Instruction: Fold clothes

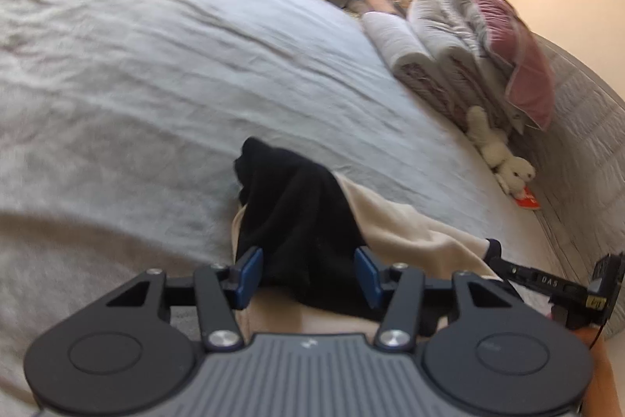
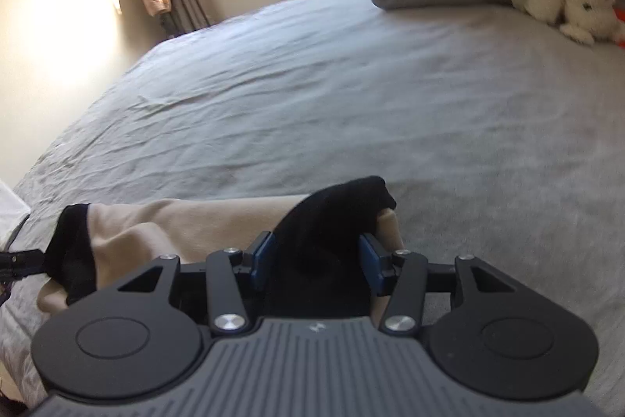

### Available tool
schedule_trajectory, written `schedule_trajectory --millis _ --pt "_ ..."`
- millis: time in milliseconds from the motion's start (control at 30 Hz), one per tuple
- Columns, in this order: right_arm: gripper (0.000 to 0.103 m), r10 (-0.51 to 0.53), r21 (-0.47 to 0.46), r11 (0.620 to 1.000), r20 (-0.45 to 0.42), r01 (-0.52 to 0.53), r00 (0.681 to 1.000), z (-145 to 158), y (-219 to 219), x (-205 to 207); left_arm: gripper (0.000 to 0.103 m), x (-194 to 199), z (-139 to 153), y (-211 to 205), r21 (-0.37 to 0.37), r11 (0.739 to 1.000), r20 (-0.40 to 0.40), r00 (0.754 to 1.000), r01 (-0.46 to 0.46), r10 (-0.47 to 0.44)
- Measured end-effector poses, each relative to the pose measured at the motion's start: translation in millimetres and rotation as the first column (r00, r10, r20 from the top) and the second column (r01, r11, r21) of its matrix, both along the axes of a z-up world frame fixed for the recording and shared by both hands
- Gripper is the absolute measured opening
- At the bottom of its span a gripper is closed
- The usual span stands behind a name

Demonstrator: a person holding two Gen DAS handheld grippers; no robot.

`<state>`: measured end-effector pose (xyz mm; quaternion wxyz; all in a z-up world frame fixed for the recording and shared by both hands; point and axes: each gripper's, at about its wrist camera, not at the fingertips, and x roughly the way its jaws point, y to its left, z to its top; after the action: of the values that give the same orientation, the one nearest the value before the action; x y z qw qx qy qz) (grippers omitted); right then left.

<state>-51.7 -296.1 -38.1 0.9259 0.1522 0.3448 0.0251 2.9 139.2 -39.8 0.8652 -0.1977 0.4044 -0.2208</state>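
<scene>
Black cloth fills the left tongs [image 1: 308, 278], whose blue pads stand about half apart, and the right tongs [image 2: 317, 262] likewise; whether the pads actually press it I cannot tell. It belongs to a beige and black garment [image 1: 402, 221] lying on the grey bed [image 1: 156, 65] (near edge). Across the bed from the garment sit folded blankets [image 1: 425, 53] and a white plush toy [image 2: 562, 0].

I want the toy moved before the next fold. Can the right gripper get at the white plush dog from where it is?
Probably not yet: the right gripper has black cloth bunched between its jaws, though bare bed sheet leads to the plush dog.
</scene>
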Motion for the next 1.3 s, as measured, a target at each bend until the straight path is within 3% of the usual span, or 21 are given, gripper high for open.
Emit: schedule_trajectory --millis 100,133,167,233,333,433,567,600,700,767,967,1133,1200,1300 --pt "0.045 -0.018 -0.025 1.0 0.001 0.018 1.0 -2.6 3.5 3.1 0.029 2.1 -2.0 -1.7 0.013 1.0 -0.011 1.0 -0.003 0.003" --pt "0.034 -0.019 -0.042 0.999 0.006 0.02 1.0 -1.0 5.4 3.2 0.012 2.5 -1.8 -1.5 0.02 1.0 -0.013 1.0 0.002 -0.002" --pt "0.029 -0.018 -0.054 0.998 0.014 0.019 1.0 1.4 6.4 2.9 0.007 3.0 -1.5 -1.3 0.026 1.0 -0.016 1.0 0.007 -0.007" --pt "0.023 -0.019 -0.078 0.997 0.052 0.023 0.998 9.3 5.2 1.4 0.005 4.2 -0.9 4.7 -0.004 1.0 -0.025 1.0 0.016 -0.017" --pt "0.007 -0.039 -0.119 0.992 0.102 0.051 0.994 18.8 -0.9 1.2 0.005 5.6 0.8 16.7 -0.011 1.0 -0.023 1.0 -0.002 0.002" --pt "0.007 -0.063 -0.069 0.995 0.074 0.068 0.995 8.2 -16.3 11.4 0.005 8.6 -7.3 19.6 0.012 1.0 -0.05 0.999 -0.015 0.016" --pt "0.011 -0.059 -0.124 0.99 0.053 0.066 0.997 -2.5 -4.4 13.5 0.008 9.4 -12.6 16.5 0.024 1.0 -0.054 0.998 -0.009 0.01" --pt "0.014 -0.059 -0.127 0.99 0.054 0.065 0.997 1.2 -3.2 11.1 0.01 8.6 -11.1 17.6 0.017 1.0 -0.056 0.998 -0.008 0.009" --pt "0.04 -0.067 -0.114 0.991 0.053 0.073 0.996 13.3 -3.3 0.4 0.023 4.7 -6.4 22.9 -0.015 1.0 -0.062 0.998 -0.009 0.008" --pt "0.047 -0.085 -0.073 0.993 0.048 0.088 0.995 21.6 -7.8 -11.2 0.034 1.9 -4.2 24.7 -0.021 1.0 -0.061 0.998 -0.008 0.006" --pt "0.047 -0.079 0.156 0.984 -0.057 0.087 0.995 23.1 -16.3 -39.7 0.032 -4.8 0.0 22.5 -0.035 0.999 -0.073 0.997 0.011 -0.014" --pt "0.047 -0.002 0.387 0.92 -0.137 0.055 0.991 9.7 -15.0 -43.0 0.032 -10.7 9.7 24.6 -0.057 0.998 -0.06 0.998 -0.006 0.003" --pt "0.047 0.01 0.442 0.894 -0.166 0.066 0.986 4.3 -13.7 -40.1 0.032 -13.0 13.6 26.6 -0.074 0.997 -0.057 0.998 -0.01 0.006" --pt "0.047 0.02 0.45 0.89 -0.196 0.072 0.98 0.2 -9.8 -37.3 0.032 -12.7 11.4 25.0 -0.129 0.992 -0.089 0.996 0.016 -0.027"
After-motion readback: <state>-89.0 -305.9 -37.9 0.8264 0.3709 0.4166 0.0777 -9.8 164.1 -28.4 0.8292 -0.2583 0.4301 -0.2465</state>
